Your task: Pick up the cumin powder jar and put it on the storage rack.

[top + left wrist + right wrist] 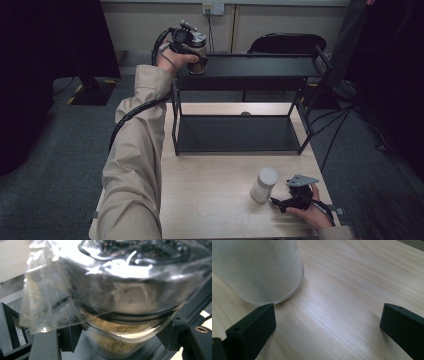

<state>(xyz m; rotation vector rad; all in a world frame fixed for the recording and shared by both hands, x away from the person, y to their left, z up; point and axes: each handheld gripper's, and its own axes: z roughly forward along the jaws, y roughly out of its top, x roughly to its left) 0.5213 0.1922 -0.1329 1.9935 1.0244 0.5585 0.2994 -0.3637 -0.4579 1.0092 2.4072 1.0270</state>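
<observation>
Two containers are in play: the left gripper [192,50] clamps a plastic-wrapped spice jar [120,315] at the left end of the black shelf's [260,67] top tier, seemingly placing it, so the next move calls for a gentle release. The right gripper [292,200], jaws wide, rests beside the white cylinder [263,185] on the pale wooden table [210,200], over grey carpet

My left arm in beige sleeve [134,165] stretched far forward, black two-jaw left gripper [196,59] clamped tight. My black two-jaw right gripper [278,202] low, near body, jaws spread wide.
</observation>
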